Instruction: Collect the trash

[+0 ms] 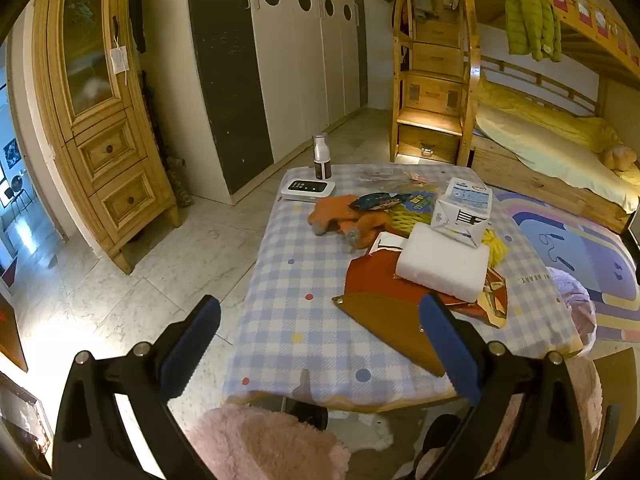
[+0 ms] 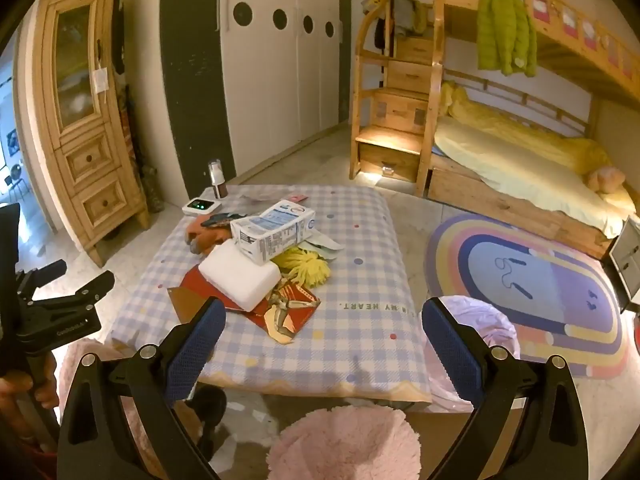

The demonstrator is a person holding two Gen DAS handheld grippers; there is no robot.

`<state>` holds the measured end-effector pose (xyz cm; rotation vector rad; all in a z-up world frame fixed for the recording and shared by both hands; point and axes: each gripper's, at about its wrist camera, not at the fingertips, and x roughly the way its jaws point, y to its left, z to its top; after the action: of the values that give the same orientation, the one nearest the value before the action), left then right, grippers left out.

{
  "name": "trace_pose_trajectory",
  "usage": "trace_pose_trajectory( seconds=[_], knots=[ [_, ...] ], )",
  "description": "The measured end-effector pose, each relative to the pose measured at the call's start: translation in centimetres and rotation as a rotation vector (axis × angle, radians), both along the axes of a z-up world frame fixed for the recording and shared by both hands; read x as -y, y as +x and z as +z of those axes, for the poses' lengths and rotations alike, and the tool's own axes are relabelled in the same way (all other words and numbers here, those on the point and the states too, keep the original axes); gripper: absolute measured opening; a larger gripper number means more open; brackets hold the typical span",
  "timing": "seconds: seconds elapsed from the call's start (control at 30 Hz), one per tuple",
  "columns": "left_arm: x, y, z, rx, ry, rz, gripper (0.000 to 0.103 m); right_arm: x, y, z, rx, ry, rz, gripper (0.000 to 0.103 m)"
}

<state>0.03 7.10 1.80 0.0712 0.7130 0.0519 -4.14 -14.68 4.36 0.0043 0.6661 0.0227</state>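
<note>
Cardboard and foam make up most of the trash: a milk carton (image 2: 273, 229) lies on its side atop a white foam block (image 2: 240, 276) at the middle of the checked surface (image 2: 360, 272), with a red paper wrapper (image 2: 288, 312) under them, orange scraps (image 1: 344, 220) toward the upper left of the pile and yellow shredded bits (image 2: 306, 266) to the right. Both your tools hang short of the surface's near edge, the left tool (image 1: 320, 344) and right tool (image 2: 324, 344) each with jaws spread wide and nothing between them.

Watch the stack. If you pull the foam block first, the carton resting on it will likely tip and may roll off. Take the carton first.

Thin paper lies flat on the cloth; pinching it may snag the cloth and drag everything, including the small white device (image 1: 308, 189) and the bottle (image 1: 321, 157) at the far left corner. That bottle stands upright and looks easy to topple.

A plastic bag (image 2: 476, 320) sits low at the right of the surface, partly hidden by your right tool. Its mouth looks slack, so light scraps may miss it.
</note>
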Motion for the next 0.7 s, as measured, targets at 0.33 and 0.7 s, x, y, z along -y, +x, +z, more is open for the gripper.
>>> trace_pose_trajectory(
  seconds=[0.33,0.7],
  knots=[
    [0.02,0.0,-0.01,-0.001,0.001,0.0,0.096,-0.11,0.06,0.12,-0.001,-0.001,-0.002,0.097],
    [0.06,-0.07,-0.08,-0.001,0.0,0.0,0.096,-0.09,0.01,0.03,-0.001,0.0,-0.001,0.097]
  ],
)
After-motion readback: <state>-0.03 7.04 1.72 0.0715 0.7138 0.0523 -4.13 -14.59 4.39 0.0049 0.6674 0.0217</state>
